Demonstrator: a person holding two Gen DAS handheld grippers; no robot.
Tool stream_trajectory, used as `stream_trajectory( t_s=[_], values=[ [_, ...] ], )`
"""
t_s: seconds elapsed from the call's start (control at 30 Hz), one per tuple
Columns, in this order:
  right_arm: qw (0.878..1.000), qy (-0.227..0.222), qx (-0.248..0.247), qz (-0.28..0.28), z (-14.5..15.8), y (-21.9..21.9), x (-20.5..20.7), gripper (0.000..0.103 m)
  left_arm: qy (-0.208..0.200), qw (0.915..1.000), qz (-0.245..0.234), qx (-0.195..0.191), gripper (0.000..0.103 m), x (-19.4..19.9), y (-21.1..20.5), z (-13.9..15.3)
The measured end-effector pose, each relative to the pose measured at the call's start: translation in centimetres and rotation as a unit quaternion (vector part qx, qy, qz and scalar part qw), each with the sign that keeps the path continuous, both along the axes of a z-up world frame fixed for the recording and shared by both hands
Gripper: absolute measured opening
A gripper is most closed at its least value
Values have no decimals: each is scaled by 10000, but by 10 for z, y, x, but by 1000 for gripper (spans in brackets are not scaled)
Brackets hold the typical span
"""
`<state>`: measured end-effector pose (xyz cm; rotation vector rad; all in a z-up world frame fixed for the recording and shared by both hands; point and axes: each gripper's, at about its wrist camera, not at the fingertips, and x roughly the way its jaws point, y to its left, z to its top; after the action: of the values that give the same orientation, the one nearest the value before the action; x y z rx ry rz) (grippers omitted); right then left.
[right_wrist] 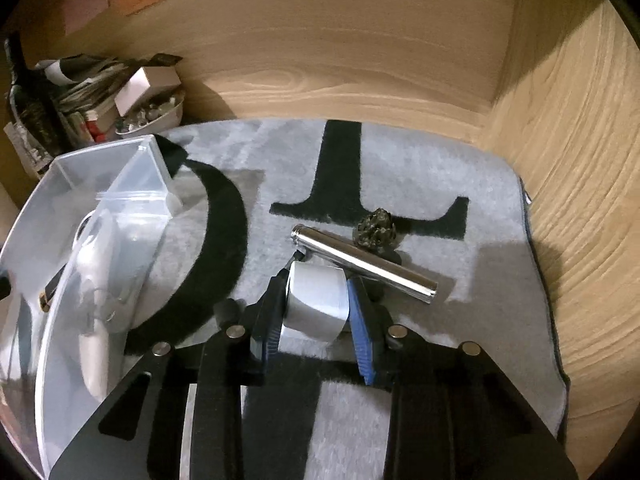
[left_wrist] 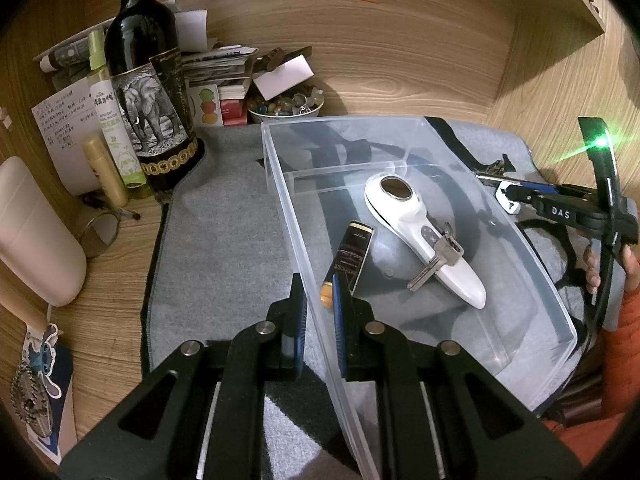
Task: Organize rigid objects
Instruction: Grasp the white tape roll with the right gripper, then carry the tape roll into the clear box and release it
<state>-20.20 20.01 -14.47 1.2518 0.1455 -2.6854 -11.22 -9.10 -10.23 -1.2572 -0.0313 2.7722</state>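
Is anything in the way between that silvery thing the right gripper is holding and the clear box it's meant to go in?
Nothing visible blocks it. The right gripper grips a silver-white object over the grey mat. The clear box sits to its left, open-topped; only its near wall must be lifted over. The metal tube and dark lump lie beyond.

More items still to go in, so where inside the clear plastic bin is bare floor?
Clear plastic bin: bare at the far end beyond the white handheld device; crowded mid-floor, where the black lighter and keys lie.
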Motion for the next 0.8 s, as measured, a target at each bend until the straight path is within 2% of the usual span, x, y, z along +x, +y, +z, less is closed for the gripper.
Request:
stream_trajectory(
  t_s=[0.17,0.4,0.8],
  values=[
    [10000,70,36,17,5,-2,8,29,-1,10000,7,3,13,0,0,0],
    [9984,520,79,219,34,-17,17,29,-2,10000,9,-3,13,0,0,0],
    [9859,1280,21,1076,84,-77,31,29,-1,10000,8,8,13,0,0,0]
  ],
)
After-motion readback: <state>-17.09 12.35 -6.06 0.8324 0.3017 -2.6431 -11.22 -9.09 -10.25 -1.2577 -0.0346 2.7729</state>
